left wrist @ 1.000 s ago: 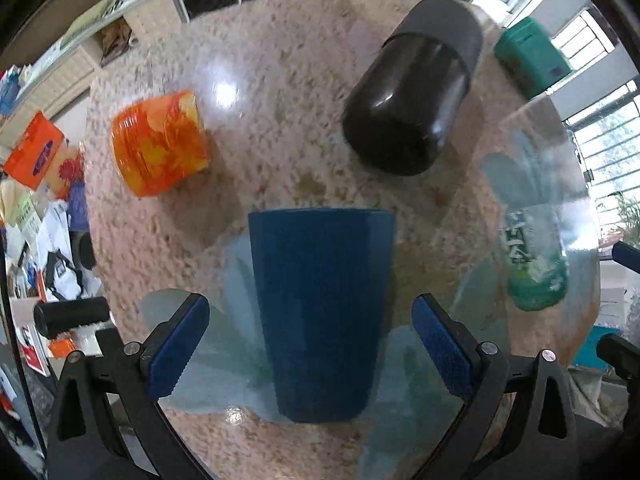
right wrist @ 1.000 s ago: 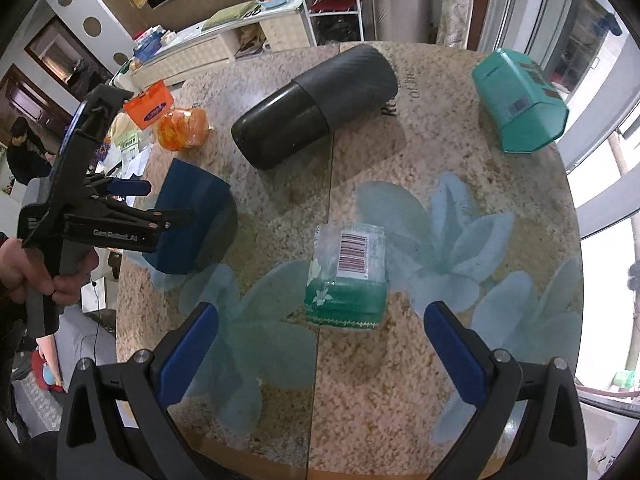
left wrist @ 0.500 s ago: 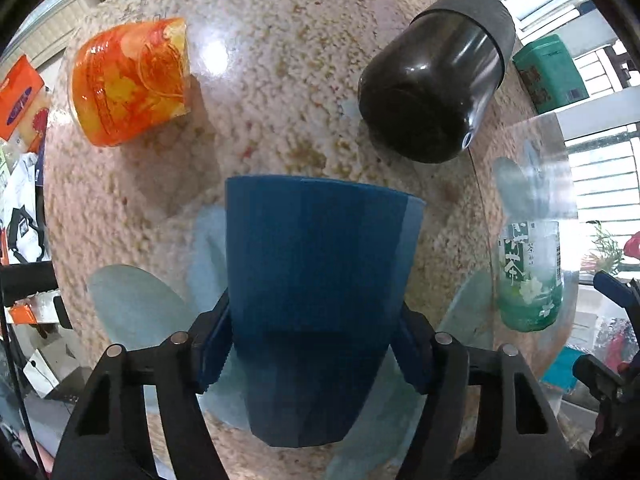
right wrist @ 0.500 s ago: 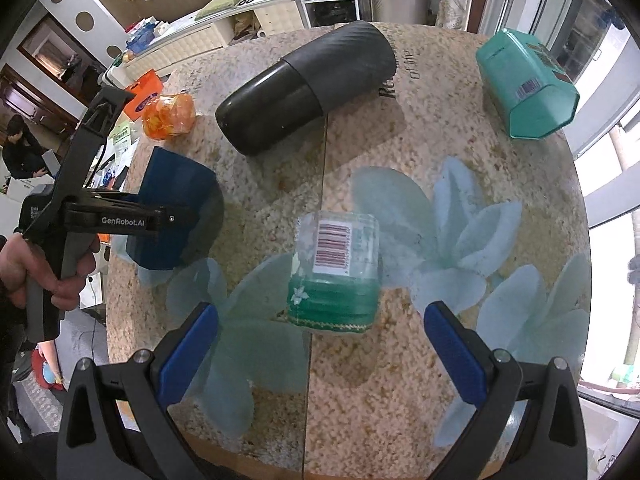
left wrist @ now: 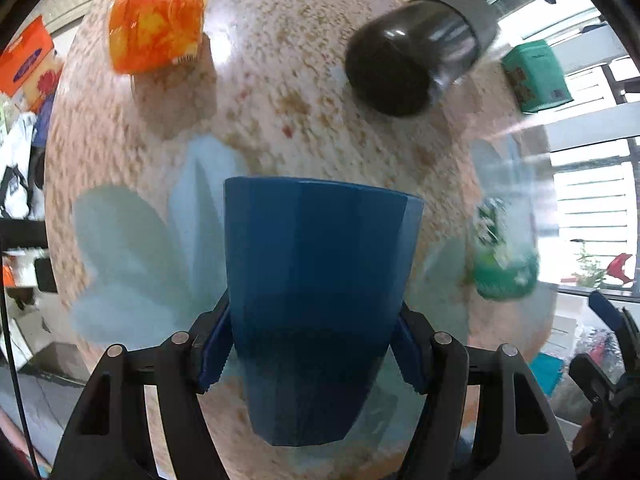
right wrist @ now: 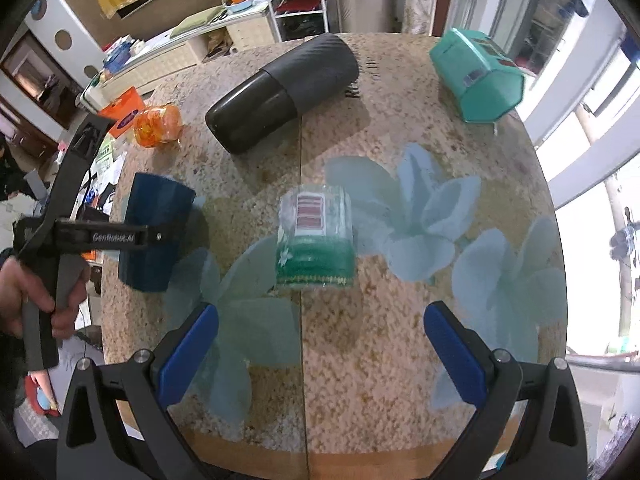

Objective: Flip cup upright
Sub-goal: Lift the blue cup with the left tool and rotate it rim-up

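Observation:
The blue faceted cup is held in my left gripper, whose blue pads press both its sides near the narrow end. The cup's wide end points away from the camera, and it is lifted off the table. In the right wrist view the cup hangs at the table's left side with the left gripper clamped across it. My right gripper is open and empty above the table's near edge.
On the round granite table lie a black flask, a green-and-clear jar, an orange jar and a teal box. Shelves and cabinets stand behind the table.
My left gripper closed on the blue cup and lifted it off the table. The right gripper stayed open and shifted slightly.

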The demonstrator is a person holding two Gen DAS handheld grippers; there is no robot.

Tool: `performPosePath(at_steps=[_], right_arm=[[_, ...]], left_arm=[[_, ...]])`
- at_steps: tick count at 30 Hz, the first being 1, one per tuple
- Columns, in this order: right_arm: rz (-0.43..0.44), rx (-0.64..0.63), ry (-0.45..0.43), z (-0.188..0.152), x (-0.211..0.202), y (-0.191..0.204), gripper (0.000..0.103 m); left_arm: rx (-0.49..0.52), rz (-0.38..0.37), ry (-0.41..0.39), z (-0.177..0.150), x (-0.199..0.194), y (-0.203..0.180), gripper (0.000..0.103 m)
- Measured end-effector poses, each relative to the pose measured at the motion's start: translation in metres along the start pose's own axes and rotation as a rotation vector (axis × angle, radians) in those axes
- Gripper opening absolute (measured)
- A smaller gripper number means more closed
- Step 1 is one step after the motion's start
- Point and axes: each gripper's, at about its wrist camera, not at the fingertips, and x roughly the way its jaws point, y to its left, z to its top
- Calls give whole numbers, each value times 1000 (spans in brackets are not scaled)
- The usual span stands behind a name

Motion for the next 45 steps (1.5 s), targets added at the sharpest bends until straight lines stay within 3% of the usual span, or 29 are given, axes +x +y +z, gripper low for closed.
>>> performPosePath(at_steps=[3,12,24,33,45], right_arm=[[-17,15,-9,-11,-5,3,103],[-44,88,-38,-36,-21,0,103],[-55,44,-3,-49,-15,-19,103],[-18,17,33,-50,0,-57,103],[19,-21,41,-44,9,-72,103]], left_arm=[[-1,-61,17,-26,-1,-14,72],[50,-93,13,-80,-11,-70,72],[94,-7,-12,-90,19,-123,72],[7,31,22,-94,55,-136,72],[-5,88,-4,-88,73,-151,73]])
